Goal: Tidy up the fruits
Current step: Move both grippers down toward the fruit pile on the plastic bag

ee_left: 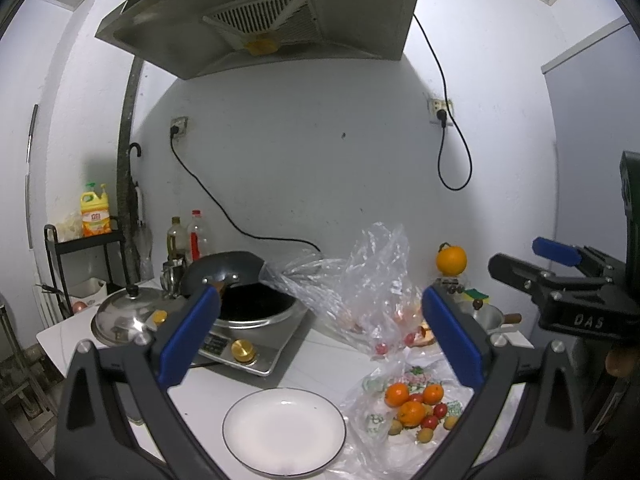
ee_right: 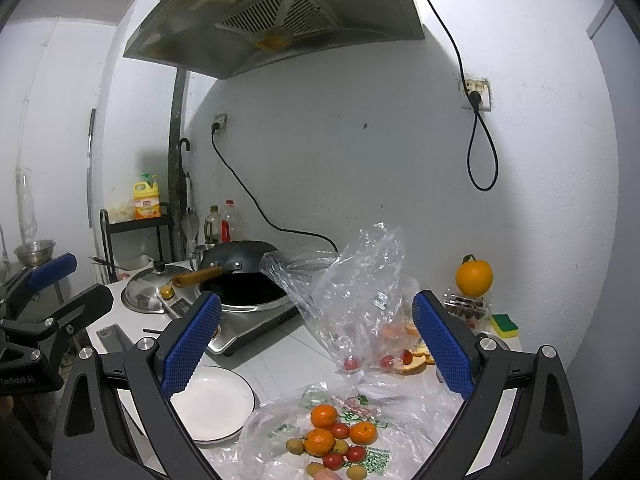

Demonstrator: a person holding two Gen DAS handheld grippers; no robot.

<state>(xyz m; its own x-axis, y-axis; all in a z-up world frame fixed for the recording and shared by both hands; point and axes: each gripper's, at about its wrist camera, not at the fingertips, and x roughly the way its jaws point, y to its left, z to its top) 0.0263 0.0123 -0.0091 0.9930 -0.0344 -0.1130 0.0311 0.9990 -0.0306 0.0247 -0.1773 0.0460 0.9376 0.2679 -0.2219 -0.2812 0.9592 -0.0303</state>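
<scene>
both grippers, left gripper (ee_left: 320,332) and right gripper (ee_right: 316,344), jaws apart, empty. small round orange tangerines (ee_right: 324,416) on crinkled plastic bag (ee_right: 280,436) near tabletop front edge: light, soft, roll easily; grip across middle, gently. empty white round plate (ee_left: 240,436) beside.

Left gripper (ee_left: 320,332): jaws spread wide, nothing between the blue pads (ee_left: 188,336), fingers pointing forward and slightly down. Right gripper (ee_right: 316,340): jaws likewise wide apart, blue ribbed pads (ee_right: 192,344) bare, same forward, slightly downward pose. The two are held side by side at similar height; each shows at the edge of the other's wrist view. Part of a hand (ee_left: 622,362) shows behind the right gripper's black body.
</scene>
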